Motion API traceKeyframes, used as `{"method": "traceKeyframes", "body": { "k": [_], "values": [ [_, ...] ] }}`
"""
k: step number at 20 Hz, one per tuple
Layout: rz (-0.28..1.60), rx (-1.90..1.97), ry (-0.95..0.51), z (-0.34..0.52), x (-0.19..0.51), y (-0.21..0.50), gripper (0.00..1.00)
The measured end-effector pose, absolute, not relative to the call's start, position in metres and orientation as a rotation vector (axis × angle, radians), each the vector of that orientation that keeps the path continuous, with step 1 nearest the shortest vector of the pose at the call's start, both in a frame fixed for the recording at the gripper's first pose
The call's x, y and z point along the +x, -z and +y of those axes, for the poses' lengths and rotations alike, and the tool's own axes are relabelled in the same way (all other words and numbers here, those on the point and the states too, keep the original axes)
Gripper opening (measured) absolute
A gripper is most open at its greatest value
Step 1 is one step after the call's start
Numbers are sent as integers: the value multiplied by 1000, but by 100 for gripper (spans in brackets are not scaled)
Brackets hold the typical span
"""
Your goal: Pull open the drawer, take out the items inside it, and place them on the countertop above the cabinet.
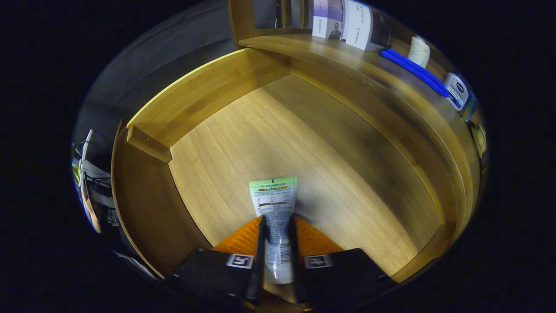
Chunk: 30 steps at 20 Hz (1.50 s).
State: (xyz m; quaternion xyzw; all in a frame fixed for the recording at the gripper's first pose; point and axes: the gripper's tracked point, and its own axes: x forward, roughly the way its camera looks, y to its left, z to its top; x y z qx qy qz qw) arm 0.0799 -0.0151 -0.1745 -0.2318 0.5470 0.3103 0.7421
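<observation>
I look down into the open wooden drawer (208, 87), whose bare floor spreads out beyond my fingers. A white squeeze tube (273, 204) with a green crimped end and printed text lies lengthwise between my two fingers, crimped end pointing away. My gripper (277, 226) is shut on the tube, both fingers pressing its sides. I cannot tell whether the tube still touches the drawer floor. The countertop (347, 61) runs above the drawer's far right side.
On the countertop stand two boxes (352, 21), a blue elongated item (412, 69), a white card (419, 51) and a small white-and-blue container (457, 89). The drawer's front wall with a wooden block (147, 143) is at the left. Cables and equipment (89, 187) lie beyond it.
</observation>
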Motion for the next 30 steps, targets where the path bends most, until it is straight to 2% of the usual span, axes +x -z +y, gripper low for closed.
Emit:
{"method": "traceKeyframes", "body": {
  "k": [1,2,18,26,30],
  "values": [
    [1183,-514,-683,-14,80,169,27],
    [1178,-539,-693,-15,77,172,14],
    [950,-440,-668,4,99,107,14],
    [817,-317,-626,11,125,58,13],
    [745,-248,-560,9,146,36,13]
  ]
}}
